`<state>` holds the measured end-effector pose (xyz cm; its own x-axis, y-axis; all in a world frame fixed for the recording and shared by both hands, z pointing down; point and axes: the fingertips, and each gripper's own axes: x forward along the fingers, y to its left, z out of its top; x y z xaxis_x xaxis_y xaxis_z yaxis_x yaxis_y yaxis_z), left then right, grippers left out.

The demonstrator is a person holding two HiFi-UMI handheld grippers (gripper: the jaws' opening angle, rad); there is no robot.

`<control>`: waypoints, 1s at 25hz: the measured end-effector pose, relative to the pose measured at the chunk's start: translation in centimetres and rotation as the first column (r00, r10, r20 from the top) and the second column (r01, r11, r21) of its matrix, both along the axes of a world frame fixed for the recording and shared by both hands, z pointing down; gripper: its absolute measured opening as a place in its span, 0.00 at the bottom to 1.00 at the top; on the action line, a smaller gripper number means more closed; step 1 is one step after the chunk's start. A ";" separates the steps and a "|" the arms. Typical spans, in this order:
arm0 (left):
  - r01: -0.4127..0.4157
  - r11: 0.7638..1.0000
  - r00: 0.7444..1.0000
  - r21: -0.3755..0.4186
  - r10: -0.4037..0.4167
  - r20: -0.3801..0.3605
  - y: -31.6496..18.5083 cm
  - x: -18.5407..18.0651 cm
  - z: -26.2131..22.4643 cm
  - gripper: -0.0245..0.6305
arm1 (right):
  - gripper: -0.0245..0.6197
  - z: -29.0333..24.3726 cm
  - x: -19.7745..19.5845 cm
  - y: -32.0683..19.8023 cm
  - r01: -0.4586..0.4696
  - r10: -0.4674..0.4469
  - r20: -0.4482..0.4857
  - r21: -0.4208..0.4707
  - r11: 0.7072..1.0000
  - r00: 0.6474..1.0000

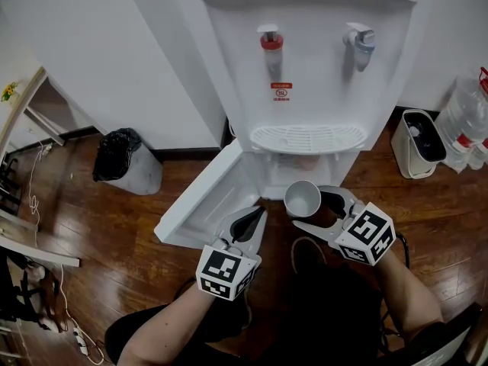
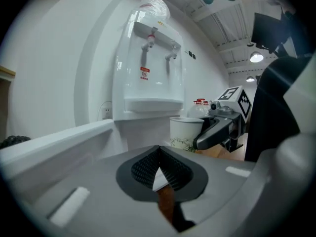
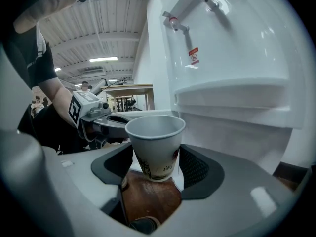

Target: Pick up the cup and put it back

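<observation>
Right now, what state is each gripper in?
Left gripper: closed, empty.
Right gripper: closed on the paper cup.

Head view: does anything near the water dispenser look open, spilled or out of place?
The dispenser has its lower door swung wide open to the left. Otherwise nothing: the cup is upright in the right gripper, and no spill shows on the floor.

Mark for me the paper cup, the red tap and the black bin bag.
paper cup (image 3: 155,151), right gripper view, on its side wall.
red tap (image 1: 270,41), head view, on its red cap.
black bin bag (image 1: 115,152), head view, on the bag's top.
</observation>
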<state>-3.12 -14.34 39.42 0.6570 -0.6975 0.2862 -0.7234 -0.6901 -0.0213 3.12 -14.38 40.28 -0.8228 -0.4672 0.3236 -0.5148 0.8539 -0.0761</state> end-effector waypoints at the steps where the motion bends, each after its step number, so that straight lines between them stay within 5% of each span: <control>1: 0.009 1.000 1.000 -0.001 -0.009 -0.004 -0.2 -0.1 0.3 0.04 | 0.50 0.5 0.0 -0.1 -0.005 0.005 -0.001 0.001 1.000 1.000; 18: 0.154 0.986 0.988 -0.072 -0.154 0.005 -3.3 -2.4 7.6 0.04 | 0.50 8.2 -0.9 -1.2 -0.034 0.034 -0.031 0.020 0.999 0.999; 25: 0.125 0.989 0.992 -0.079 -0.125 0.001 -3.4 -1.2 9.0 0.04 | 0.50 10.1 -0.6 -1.8 -0.058 0.058 -0.015 0.001 0.998 0.998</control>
